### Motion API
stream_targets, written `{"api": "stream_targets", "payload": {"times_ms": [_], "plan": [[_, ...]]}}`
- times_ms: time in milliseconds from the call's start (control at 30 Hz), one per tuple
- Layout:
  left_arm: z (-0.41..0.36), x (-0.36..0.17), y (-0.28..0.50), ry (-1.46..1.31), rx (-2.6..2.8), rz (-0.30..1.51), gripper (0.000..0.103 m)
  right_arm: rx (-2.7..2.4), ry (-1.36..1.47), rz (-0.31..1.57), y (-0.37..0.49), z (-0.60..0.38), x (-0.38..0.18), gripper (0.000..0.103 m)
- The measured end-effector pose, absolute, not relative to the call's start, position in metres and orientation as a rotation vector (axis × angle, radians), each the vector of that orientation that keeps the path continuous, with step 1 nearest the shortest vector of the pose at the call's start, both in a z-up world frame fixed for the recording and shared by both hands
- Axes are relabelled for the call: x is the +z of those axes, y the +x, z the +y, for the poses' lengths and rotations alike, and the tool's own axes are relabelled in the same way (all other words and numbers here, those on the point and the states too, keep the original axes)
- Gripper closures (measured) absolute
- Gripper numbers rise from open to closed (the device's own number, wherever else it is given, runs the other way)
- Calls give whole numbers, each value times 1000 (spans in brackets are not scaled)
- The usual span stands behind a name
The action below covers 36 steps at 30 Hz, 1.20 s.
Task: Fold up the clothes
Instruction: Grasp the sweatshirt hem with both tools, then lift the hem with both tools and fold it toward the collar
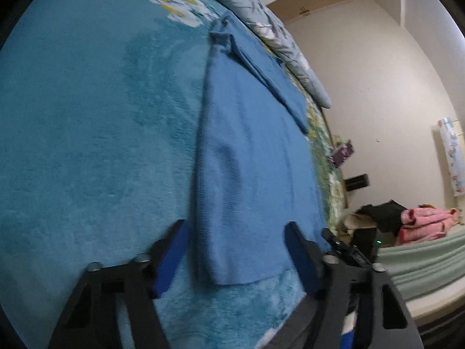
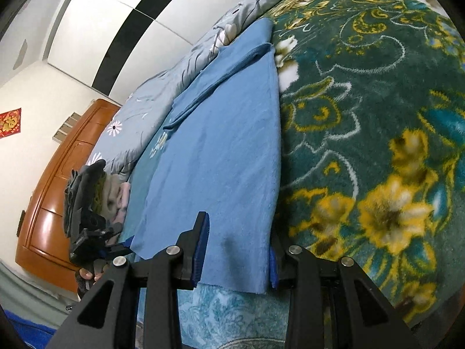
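Both claws are standing open at the near hem of the blue garment [image 1: 250, 174] lying flat on the bed blanket [image 1: 87, 145], left claw [image 1: 235, 250] and right claw [image 2: 238, 250] straddling its corners, risking pinching blanket pile too.

Dim indoor light, soft motion blur, heavy fisheye bending with dark corners.
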<state>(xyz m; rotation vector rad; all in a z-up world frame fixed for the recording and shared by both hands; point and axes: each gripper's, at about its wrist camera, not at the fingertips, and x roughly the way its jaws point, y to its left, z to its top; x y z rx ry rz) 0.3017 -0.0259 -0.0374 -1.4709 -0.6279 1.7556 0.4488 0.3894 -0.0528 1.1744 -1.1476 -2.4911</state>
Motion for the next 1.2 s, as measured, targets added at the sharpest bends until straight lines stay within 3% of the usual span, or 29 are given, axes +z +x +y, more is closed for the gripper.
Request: {"api": "stream_targets", "payload": {"times_ms": [100, 167, 233, 300, 600, 733, 867, 1200], "plan": [[-28, -41, 301, -1480, 1766, -656, 61, -2482, 1180, -1199, 451, 394, -57, 75], [-27, -42, 302, -1480, 1792, -634, 70, -2476, 1188, -1247, 451, 397, -61, 87], [-24, -41, 304, -1482, 1822, -588, 88, -2477, 1190, -1286, 452, 399, -63, 94], [-20, -43, 309, -1484, 1829, -558, 99, -2483, 1192, -1310, 453, 399, -64, 99], [-47, -26, 336, -1423, 1846, -531, 101, -2478, 1111, -1241, 477, 377, -54, 101], [-65, -18, 348, -1406, 1789, -612, 101, -2450, 1027, -1277, 500, 372, -45, 101], [-57, 0, 317, -1312, 1789, -661, 100, -2455, 903, -1303, 504, 383, -21, 101], [-32, 38, 234, -1117, 1793, -756, 100, -2540, 818, -1300, 413, 422, 21, 101]]}}
